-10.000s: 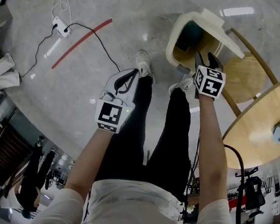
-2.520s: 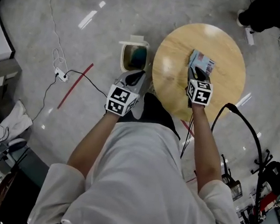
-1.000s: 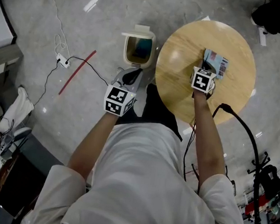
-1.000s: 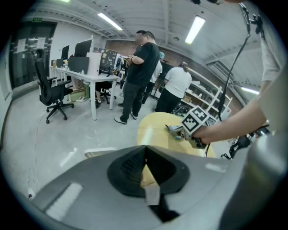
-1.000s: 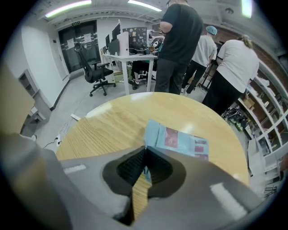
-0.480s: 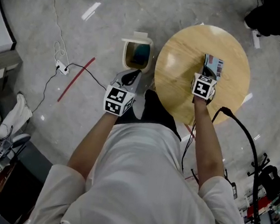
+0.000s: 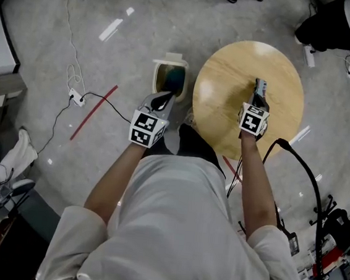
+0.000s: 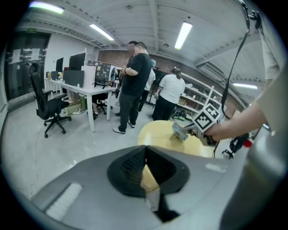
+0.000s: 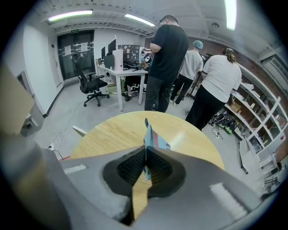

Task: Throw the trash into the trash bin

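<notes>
The right gripper [image 7: 258,100] is clamped on the trash, a thin, flat printed packet in blue, grey and red [image 7: 259,88]. In the right gripper view its jaws [image 9: 145,155] press together on the packet's lower edge, and the packet [image 9: 149,134] stands up edge-on out of them. The packet is over the middle part of the round, light wooden table [image 7: 231,74]; whether it touches the tabletop I cannot tell. In the left gripper view the same packet [image 8: 180,131] sticks out in front of the right gripper's marker cube, above the yellow tabletop [image 8: 157,134]. The left gripper [image 7: 162,99] holds nothing: its jaws [image 8: 145,155] meet at the tips with only a wedge of tabletop showing through below them. It is over the grey floor, off the table's left edge and just on the near side of the cream plastic trash bin [image 7: 163,62]. The bin stands on the floor, open at the top, just beside the table's left edge, well apart from the packet. Left of the bin, a strip of red tape [image 7: 93,113] lies on the floor, with a white power strip [image 7: 75,98] and its cable near it. Beyond the table's far edge, several people [image 9: 168,58] stand by a white desk [image 8: 85,90], and a black office chair [image 8: 49,105] stands near it.
</notes>
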`<state>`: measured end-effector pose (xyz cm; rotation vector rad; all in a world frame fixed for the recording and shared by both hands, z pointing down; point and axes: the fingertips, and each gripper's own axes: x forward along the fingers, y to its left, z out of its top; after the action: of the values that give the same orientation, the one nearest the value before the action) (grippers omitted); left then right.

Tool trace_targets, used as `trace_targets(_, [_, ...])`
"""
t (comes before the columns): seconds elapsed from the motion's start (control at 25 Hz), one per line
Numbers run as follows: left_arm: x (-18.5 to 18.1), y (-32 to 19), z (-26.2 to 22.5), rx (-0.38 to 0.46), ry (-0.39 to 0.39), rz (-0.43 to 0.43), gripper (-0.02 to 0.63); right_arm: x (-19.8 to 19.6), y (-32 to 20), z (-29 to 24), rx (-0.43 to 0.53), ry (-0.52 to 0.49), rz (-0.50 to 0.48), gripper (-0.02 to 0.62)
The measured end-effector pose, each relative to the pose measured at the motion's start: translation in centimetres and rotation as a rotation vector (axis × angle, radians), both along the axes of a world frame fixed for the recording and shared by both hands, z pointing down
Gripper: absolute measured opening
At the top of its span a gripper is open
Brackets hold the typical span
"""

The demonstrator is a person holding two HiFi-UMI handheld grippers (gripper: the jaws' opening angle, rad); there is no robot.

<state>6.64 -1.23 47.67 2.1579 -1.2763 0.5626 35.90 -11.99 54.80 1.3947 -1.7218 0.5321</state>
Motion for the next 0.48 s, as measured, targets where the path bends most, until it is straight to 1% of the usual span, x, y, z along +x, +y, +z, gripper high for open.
trace_targets(0.12, [-0.4,0.3,-0.4,0.008,0.0,-0.003,0.005,-0.2,0.7,-1.1,0.011,-0.014,0.011,0.002])
trace_targets(0.28, [-0.9,1.0,-1.0,0.017,0.0,-0.001,0.005,-0.7,1.3,-1.9,0.037,-0.018,-0.003,0.002])
trace_targets(0.48, [-2.2,2.3,-1.7,0.028,0.0,0.001,0.005,-3.2,2.9,-3.2,0.039,-0.029,-0.034,0.002])
